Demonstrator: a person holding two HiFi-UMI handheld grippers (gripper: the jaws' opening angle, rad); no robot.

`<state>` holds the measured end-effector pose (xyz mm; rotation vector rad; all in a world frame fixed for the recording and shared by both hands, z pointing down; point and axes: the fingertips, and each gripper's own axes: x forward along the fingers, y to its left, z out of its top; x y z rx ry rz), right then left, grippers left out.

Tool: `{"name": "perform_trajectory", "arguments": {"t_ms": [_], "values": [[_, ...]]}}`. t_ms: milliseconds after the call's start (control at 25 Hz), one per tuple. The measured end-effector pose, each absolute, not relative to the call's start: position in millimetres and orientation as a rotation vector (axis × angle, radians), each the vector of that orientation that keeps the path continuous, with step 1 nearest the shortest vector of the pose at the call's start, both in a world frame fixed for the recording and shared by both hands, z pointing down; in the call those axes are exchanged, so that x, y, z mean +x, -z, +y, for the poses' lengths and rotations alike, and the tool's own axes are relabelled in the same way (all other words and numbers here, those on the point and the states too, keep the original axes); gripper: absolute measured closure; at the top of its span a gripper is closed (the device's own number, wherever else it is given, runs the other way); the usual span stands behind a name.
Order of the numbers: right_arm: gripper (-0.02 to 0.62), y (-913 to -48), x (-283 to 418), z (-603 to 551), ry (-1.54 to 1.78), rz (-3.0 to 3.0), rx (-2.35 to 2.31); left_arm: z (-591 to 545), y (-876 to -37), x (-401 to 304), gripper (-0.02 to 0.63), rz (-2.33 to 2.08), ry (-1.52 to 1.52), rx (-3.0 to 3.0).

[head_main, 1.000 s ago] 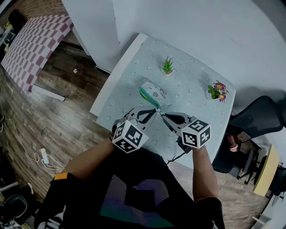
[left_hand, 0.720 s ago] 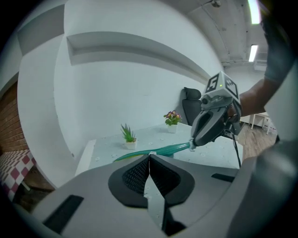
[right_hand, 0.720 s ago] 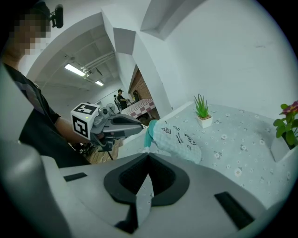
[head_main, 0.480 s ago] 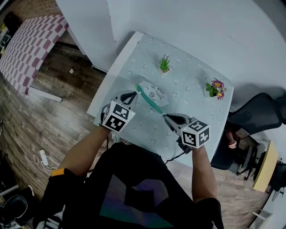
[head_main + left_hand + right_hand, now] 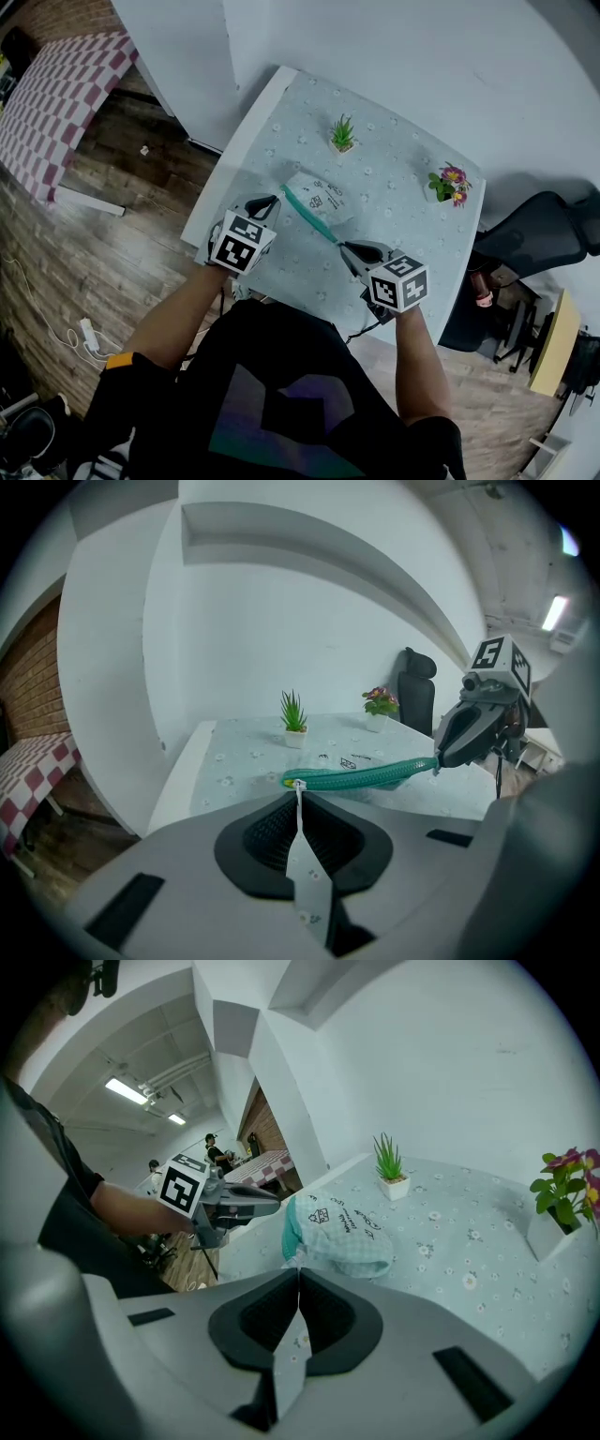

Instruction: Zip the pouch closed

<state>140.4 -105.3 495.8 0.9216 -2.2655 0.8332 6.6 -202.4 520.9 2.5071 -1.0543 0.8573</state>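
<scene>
The white checked pouch [image 5: 317, 193] lies on the pale flowered table [image 5: 412, 234], its teal zipper edge [image 5: 309, 214] drawn out in a straight line between my two grippers. My left gripper [image 5: 272, 200] is shut on the zipper pull [image 5: 297, 785] at the zipper's left end. In the left gripper view the teal edge [image 5: 366, 775] runs from that pull across to my right gripper [image 5: 441, 759]. My right gripper [image 5: 342, 246] is shut on the pouch's other end [image 5: 292, 1258], and the pouch body [image 5: 342, 1232] lies just beyond its jaws.
A small green plant [image 5: 342, 134] and a pot of pink flowers [image 5: 450, 184] stand at the back of the table. A black chair [image 5: 539, 239] sits to the right. The table's left edge [image 5: 234, 155] drops to wooden floor. People stand far off in the right gripper view.
My left gripper has slid left and away from the right one along the teal zipper edge, which now lies stretched out between them. The right gripper has barely moved.
</scene>
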Motion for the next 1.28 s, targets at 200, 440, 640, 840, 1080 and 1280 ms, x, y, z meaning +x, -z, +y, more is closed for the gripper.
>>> {"name": "perform_trajectory", "arguments": {"t_ms": [200,440,640,840,1080,1280], "values": [[0.575,-502,135,-106,-0.847,-2.243,0.995,-182,-521,-1,0.592,-1.057,-0.782,2.434],[0.571,-492,130,-102,-0.826,-2.258,1.076,-166,-490,-4,0.592,-1.127,-0.643,2.402],[0.56,-462,123,-106,-0.7,-2.275,1.181,-162,-446,6,0.592,-1.157,-0.526,2.443],[0.56,-418,121,-116,-0.576,-2.292,1.325,-156,-400,18,0.592,-1.176,-0.441,2.512],[0.561,-359,119,-123,-0.467,-2.356,1.489,-146,-350,26,0.592,-1.214,-0.357,2.596],[0.568,-319,115,-121,-0.371,-2.389,1.6,-139,-308,27,0.592,-1.235,-0.276,2.667]]}}
